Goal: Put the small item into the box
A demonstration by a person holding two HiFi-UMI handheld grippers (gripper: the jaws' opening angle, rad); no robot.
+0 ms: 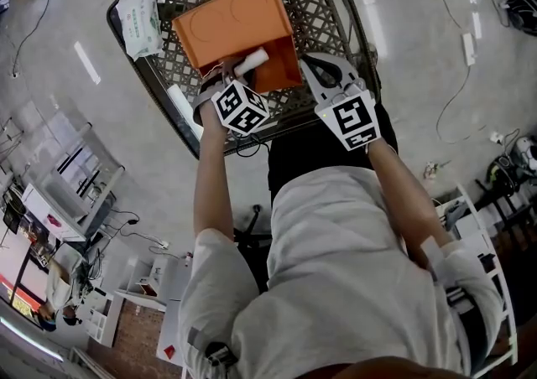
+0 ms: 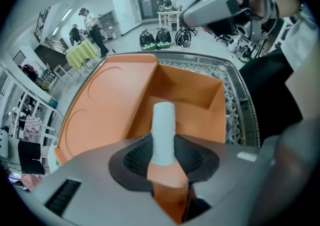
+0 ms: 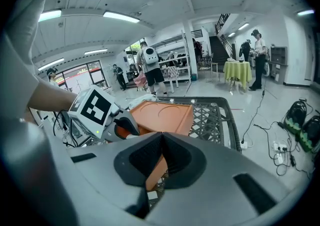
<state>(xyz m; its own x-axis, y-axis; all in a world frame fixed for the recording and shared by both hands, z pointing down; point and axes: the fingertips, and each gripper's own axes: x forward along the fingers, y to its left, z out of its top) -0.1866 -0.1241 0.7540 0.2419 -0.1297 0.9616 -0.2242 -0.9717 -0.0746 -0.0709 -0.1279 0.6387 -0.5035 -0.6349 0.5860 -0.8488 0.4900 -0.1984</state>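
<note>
On the lattice counter (image 1: 336,0), a pack of wipes (image 1: 139,20) lies at the left edge, just beside the orange box (image 1: 235,21), whose lid is folded out flat. The left claw (image 2: 163,156) is clenched on a white tube (image 2: 163,130). The tube's near end is buried between the pads, its long axis runs straight out from the claw, and its tip hangs over the box's open well. The right claw (image 3: 160,162) is pinched on the box's wall, only a sliver of orange showing.
</note>
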